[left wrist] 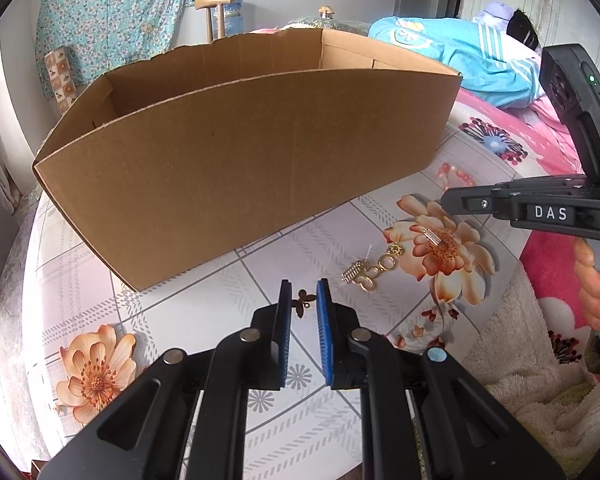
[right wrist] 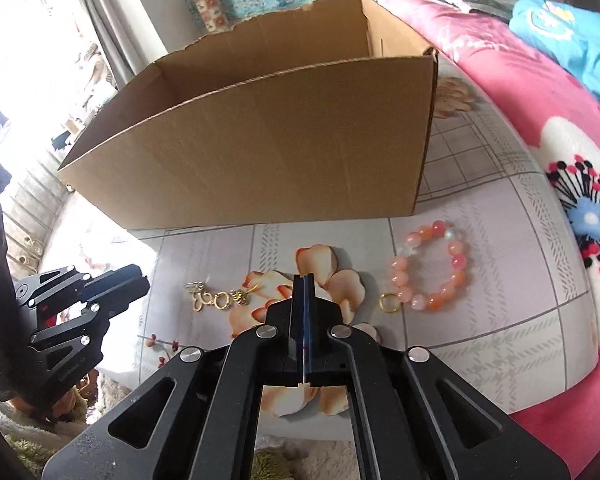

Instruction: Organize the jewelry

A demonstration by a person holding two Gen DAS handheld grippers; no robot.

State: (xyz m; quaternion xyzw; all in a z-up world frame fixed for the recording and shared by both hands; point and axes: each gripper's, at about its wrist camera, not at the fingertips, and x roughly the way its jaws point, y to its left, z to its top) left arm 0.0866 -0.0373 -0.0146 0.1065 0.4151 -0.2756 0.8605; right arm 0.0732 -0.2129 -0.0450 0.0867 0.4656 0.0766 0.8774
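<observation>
Right gripper (right wrist: 304, 278) is clenched tight, and I can't see anything between the pads. Left gripper (left wrist: 304, 284) is open just a crack, holding nothing, with the little butterfly charm (left wrist: 303, 303) lying on the cloth right at its tips. Gold ring (right wrist: 390, 303) sits at 3 o'clock from the right tips, bead bracelet (right wrist: 432, 264) at 2, cardboard box (right wrist: 260, 152) at 12. I'd say open wider, straddle one piece, then pinch low.
</observation>
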